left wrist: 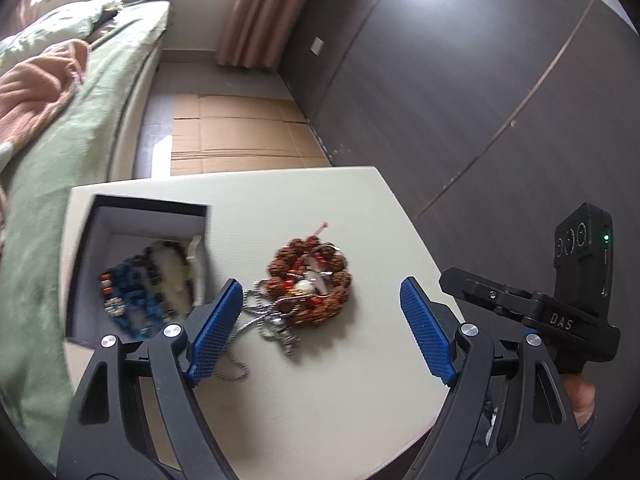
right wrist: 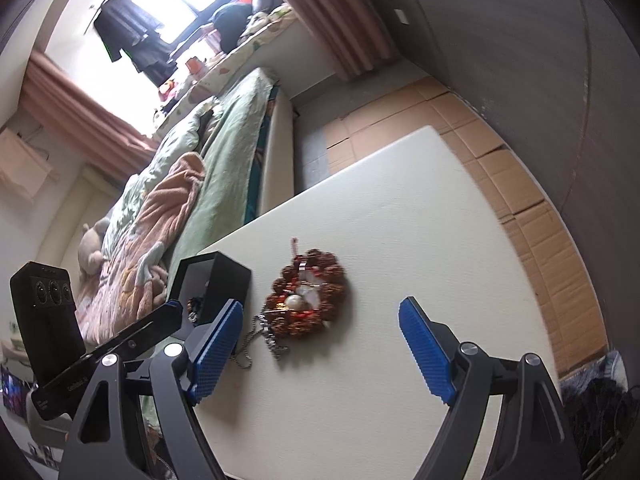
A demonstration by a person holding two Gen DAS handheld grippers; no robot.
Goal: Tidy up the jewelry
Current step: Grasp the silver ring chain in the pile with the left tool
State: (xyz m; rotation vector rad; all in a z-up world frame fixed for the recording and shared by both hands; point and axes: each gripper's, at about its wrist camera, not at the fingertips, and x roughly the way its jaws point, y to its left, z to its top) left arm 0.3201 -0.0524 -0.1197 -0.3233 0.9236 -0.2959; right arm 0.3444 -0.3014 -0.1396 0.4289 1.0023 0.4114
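A pile of jewelry lies mid-table: a brown beaded bracelet [left wrist: 310, 276] [right wrist: 309, 298] with red and white pieces inside it, and a silver chain [left wrist: 266, 322] [right wrist: 260, 336] trailing toward me. An open black box [left wrist: 138, 264] [right wrist: 216, 280] at the left holds blue beads [left wrist: 128, 292] and a pale green bracelet [left wrist: 170, 276]. My left gripper [left wrist: 322, 328] is open and empty, above the table just short of the pile. My right gripper [right wrist: 320, 344] is open and empty, also just short of the pile. The right gripper's body shows in the left wrist view [left wrist: 532, 308].
The white table [left wrist: 320, 208] [right wrist: 420, 216] stands on flattened cardboard [left wrist: 240, 136]. A bed with green and pink bedding [left wrist: 60, 120] runs along the left. A dark wardrobe wall [left wrist: 480, 80] is on the right.
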